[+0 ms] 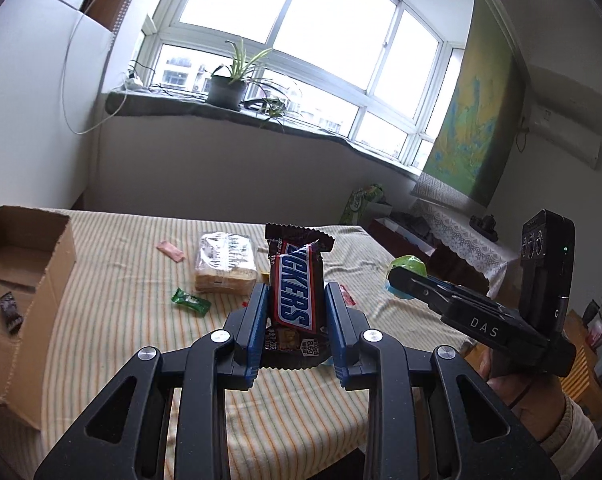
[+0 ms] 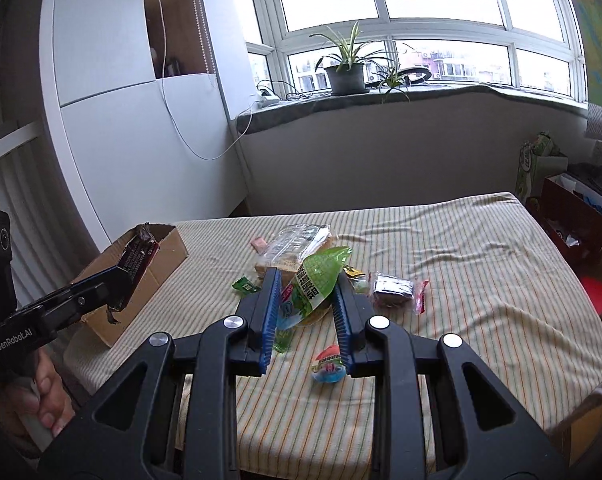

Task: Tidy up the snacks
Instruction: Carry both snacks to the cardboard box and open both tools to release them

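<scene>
Both grippers are up off the table, each with something in it. The left gripper (image 1: 296, 300) has its blue pads pinched on a Snickers bar (image 1: 295, 286), which stands nearly upright between them, with a second dark wrapper tucked behind it that I can't quite make out. The right gripper (image 2: 307, 300) is clamped on a green snack packet (image 2: 313, 284), its fingers pressed against the packet's sides so the top flares out above them. Beneath both lies the striped tablecloth (image 2: 461, 280), where the rest of the snacks are scattered: a clear-wrapped stack of crackers (image 1: 225, 264) near the middle, a small green candy (image 1: 189, 300) just beside it, a pink sachet (image 1: 171, 250) further back, a dark foil square (image 2: 393, 286) with a red wrapper (image 2: 421, 298) touching its right edge, and a round pink-and-blue sweet (image 2: 328, 366) close to the near edge. An open cardboard box (image 1: 57, 268) sits at the table's left end, and from the left wrist view a dark wrapped sweet (image 1: 9, 312) lies on its floor. A bare hand (image 2: 47, 396) grips the left tool's handle. A potted plant (image 2: 345, 72) stands on the windowsill behind.
</scene>
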{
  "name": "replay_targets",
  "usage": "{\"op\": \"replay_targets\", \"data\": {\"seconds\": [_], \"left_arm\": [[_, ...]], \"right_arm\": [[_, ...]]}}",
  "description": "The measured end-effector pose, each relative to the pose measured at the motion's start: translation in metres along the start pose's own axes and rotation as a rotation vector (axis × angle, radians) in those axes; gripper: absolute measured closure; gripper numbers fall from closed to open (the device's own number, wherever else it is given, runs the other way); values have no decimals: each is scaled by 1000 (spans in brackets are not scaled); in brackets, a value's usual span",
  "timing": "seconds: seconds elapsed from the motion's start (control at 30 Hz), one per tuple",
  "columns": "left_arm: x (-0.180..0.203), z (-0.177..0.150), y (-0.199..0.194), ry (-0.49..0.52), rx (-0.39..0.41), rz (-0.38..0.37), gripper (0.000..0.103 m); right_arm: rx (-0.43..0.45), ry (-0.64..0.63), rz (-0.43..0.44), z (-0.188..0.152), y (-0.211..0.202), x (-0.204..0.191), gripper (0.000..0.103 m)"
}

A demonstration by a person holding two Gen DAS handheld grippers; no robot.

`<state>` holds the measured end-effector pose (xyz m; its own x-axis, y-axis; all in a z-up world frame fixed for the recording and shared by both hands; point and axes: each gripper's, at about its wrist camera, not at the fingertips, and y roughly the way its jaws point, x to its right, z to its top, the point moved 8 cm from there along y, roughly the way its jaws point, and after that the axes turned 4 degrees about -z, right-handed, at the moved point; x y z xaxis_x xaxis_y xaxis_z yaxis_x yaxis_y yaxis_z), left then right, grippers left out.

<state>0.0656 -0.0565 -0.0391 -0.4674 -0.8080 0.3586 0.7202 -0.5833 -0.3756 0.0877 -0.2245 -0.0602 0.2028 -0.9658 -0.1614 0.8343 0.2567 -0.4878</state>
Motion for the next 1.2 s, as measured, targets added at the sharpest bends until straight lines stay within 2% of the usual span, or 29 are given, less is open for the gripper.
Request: {"op": "replay_targets", "data": {"seconds": [0.17,0.33,0.43,0.6,0.77,0.9,1.2], "left_arm": [[-24,1,-22,-39,44,28,76],[-67,0,-50,-107,88,93,76],[-101,0,-71,-136,115,172,76],[-157,-4,-106,-157,146,352,76],[-197,-15,-131,-201,154,457,76],[-215,-20,-137,-228,144,484,76],[-235,-18,-122,-245,114,487,76]], "right_arm": [[-34,-53,28,-2,12,-36,76],[-79,-121,107,-6,38,-93,76],[-103,-169,175,-7,56,-140,76],[-137,-245,317,-13,79,-224,76],[-147,-304,417,-20,91,-289,76],[-144,-321,442,-14,98,-309,76],[-147,-326,479,0,127,-330,76]]}}
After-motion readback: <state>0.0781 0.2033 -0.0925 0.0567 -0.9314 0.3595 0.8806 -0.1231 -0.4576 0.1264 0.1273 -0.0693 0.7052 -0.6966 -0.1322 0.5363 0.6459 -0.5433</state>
